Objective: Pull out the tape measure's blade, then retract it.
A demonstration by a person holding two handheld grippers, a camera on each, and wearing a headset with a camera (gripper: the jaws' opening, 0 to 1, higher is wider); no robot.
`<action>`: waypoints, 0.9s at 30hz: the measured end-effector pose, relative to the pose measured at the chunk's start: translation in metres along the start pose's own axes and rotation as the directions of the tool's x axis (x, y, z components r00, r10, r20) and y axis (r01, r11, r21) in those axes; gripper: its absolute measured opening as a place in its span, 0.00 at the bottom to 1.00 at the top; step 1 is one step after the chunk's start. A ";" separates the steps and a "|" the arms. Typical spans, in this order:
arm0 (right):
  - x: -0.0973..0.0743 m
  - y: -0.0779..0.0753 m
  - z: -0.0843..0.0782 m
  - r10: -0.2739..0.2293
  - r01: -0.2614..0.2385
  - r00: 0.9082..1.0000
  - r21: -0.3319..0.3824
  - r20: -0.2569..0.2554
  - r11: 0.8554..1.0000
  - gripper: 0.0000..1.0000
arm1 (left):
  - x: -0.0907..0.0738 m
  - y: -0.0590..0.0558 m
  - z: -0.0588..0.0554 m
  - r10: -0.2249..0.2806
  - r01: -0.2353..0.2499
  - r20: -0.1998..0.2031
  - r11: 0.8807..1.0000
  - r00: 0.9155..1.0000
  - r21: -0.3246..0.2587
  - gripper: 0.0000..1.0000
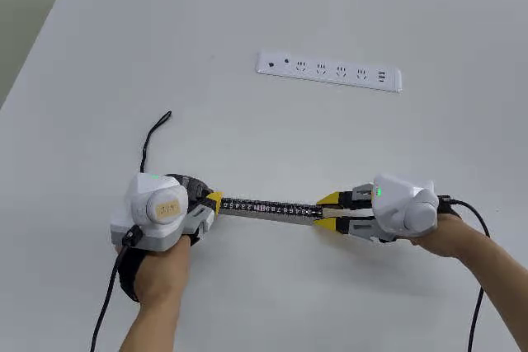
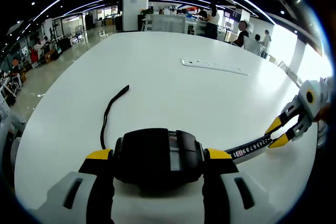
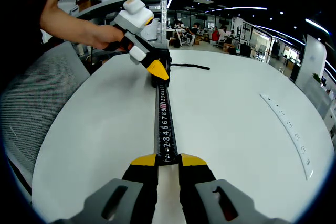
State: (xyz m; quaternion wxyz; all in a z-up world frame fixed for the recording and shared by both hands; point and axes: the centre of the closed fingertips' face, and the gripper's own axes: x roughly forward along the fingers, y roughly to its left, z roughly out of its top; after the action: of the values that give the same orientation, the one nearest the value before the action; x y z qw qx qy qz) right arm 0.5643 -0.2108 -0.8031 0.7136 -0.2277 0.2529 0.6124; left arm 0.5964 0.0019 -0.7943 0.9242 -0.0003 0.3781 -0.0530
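The left gripper [image 2: 158, 155] is clamped on the tape measure [image 2: 157, 148] case; the right gripper [image 3: 168, 159] pinches the blade [image 3: 164, 119] tip; blade stretched between both grippers, over the white surface [image 1: 165, 39]

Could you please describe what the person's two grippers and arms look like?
Both the left gripper and the right gripper have rounded white bodies, grey jaws with yellow tips and a small green light. A black cable trails from each. The left one carries a round tan sticker. The forearms are bare.

Power strip [image 1: 328, 70] on white table [image 1: 247, 14]
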 end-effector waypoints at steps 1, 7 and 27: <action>0.000 0.000 0.000 0.000 0.000 1.000 -0.001 0.000 1.000 0.14 | 0.000 0.000 0.000 0.000 0.000 0.000 1.000 1.000 0.000 0.66; 0.003 0.001 0.002 0.004 -0.004 1.000 -0.002 0.002 1.000 0.14 | 0.000 0.000 0.000 -0.002 0.002 0.001 1.000 1.000 -0.001 0.66; 0.011 0.002 0.006 0.013 -0.013 1.000 -0.003 0.002 1.000 0.14 | 0.000 0.000 0.000 -0.004 0.004 0.001 1.000 1.000 -0.001 0.66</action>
State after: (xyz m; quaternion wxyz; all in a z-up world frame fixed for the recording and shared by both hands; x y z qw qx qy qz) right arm 0.5642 -0.1986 -0.8056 0.7096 -0.2266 0.2525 0.6176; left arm 0.5962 0.0018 -0.7943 0.9244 -0.0017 0.3775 -0.0548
